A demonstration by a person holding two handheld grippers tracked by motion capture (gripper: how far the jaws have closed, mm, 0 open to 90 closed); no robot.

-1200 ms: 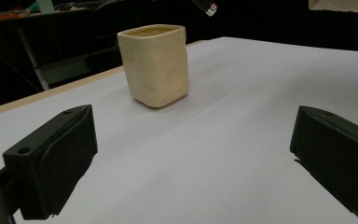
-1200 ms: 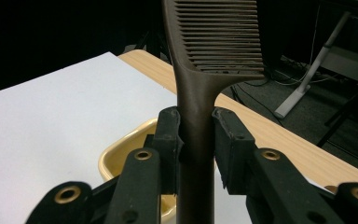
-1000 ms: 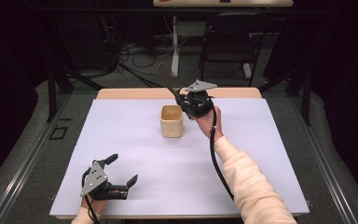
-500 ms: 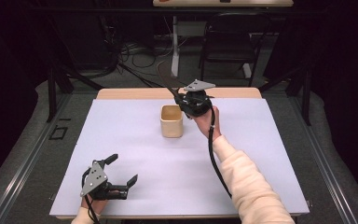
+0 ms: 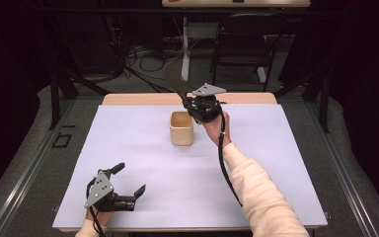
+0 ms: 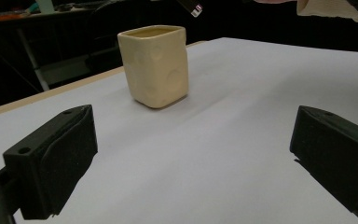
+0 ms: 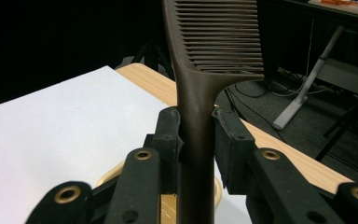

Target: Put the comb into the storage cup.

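The white table top point(image 5: 276, 163) is lying mostly bare, with wide room left and right of the cup point(image 5: 181, 128). The right gripper point(image 7: 196, 135) is pinching a dark comb point(image 7: 205, 70) by its handle, hovering just right of the cup near the far edge. The left gripper point(image 5: 123, 181) is resting spread at the near left corner, the cup well beyond it.

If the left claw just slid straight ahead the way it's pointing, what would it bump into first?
Probably the cup. The left claw is open and low over the table; in its own view the cup stands ahead, slightly left of centre, with bare tabletop between, so one jaw might just graze it.
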